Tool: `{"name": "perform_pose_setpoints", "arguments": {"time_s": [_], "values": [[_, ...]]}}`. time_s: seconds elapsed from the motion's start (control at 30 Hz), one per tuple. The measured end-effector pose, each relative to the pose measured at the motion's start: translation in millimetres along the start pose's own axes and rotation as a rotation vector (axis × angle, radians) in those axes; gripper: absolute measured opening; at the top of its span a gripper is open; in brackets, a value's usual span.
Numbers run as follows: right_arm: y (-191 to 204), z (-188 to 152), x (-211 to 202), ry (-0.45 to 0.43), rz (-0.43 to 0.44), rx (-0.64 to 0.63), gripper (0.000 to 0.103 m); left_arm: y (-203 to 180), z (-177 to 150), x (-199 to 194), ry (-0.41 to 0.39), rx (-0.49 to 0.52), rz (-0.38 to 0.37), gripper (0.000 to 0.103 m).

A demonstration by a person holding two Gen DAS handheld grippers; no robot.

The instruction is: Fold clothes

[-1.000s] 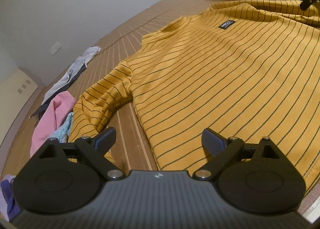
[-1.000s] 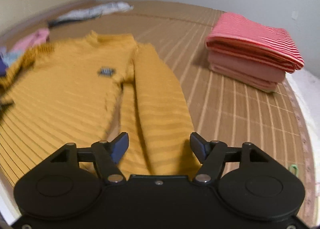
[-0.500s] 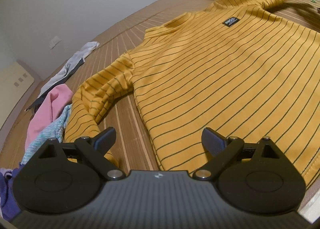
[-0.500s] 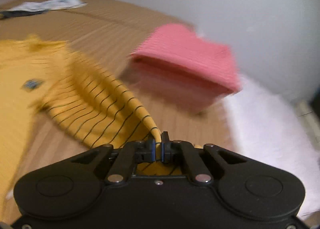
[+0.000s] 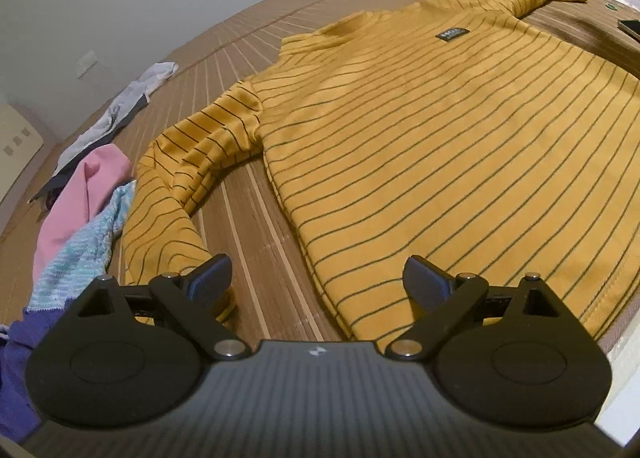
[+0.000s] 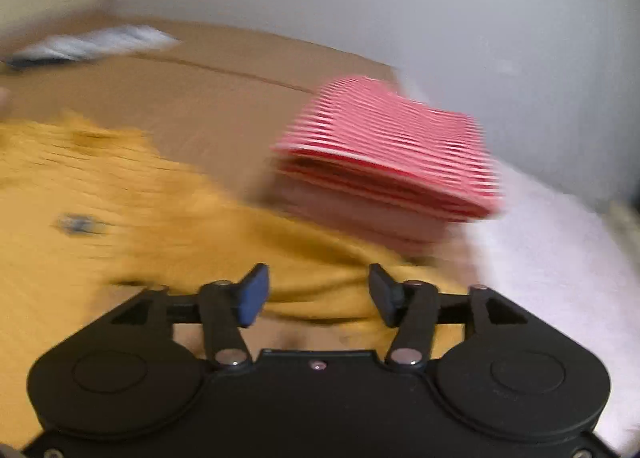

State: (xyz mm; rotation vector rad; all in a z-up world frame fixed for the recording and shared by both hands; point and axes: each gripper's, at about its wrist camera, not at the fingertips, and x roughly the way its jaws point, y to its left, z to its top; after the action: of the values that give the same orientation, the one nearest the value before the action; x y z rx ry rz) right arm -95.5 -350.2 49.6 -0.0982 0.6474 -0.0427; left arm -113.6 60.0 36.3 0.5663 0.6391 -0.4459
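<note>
Below the left gripper (image 5: 318, 282), jaws spread, lies the yellow striped sweater (image 5: 440, 146). Beyond the right gripper (image 6: 318, 294), jaws just reopened and empty, lies its sleeve (image 6: 320, 270).

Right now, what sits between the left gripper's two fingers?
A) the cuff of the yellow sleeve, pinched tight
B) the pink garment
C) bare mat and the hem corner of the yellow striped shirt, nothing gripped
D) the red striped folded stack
C: the left gripper stands wide open above the woven mat, with the hem corner of the yellow striped shirt lying in the gap, untouched by the pads.
</note>
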Motion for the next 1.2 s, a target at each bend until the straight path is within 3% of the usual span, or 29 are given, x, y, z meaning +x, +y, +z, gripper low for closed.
{"name": "perform_pose_setpoints", "arguments": {"time_s": [0.1,0.23,0.4,0.97,1.07,1.13,1.2], "values": [[43.1,-20.2,-2.1,0.009,0.314,-0.010,0.059,-2.0,-1.4,-2.1,0.001,0.005,0.006,0.096],[101.2,-44.4,13.2,0.076,0.469,-0.113,0.044,-2.1,-5.7,-3.9,0.000,-0.010,0.010,0.096],[122.7,-60.5,20.3,0.126,0.427,-0.158,0.047,-2.9,-12.5,-10.3,0.026,-0.026,0.011,0.096],[127.0,-92.9,-27.1,0.151,0.493,-0.203,0.049,2.3,-39.0,-42.8,0.059,-0.018,-0.043,0.096],[116.0,-87.8,-27.2,0.121,0.525,-0.123,0.051,12.4,-31.2,-41.7,0.053,-0.031,-0.094,0.096],[93.1,-77.2,-33.1,0.053,0.525,-0.011,0.051,23.2,-25.9,-46.0,-0.004,-0.108,-0.121,0.096],[63.5,-65.7,-41.5,-0.036,0.469,0.101,0.054,34.6,-19.1,-45.8,-0.059,-0.202,-0.148,0.096]]}}
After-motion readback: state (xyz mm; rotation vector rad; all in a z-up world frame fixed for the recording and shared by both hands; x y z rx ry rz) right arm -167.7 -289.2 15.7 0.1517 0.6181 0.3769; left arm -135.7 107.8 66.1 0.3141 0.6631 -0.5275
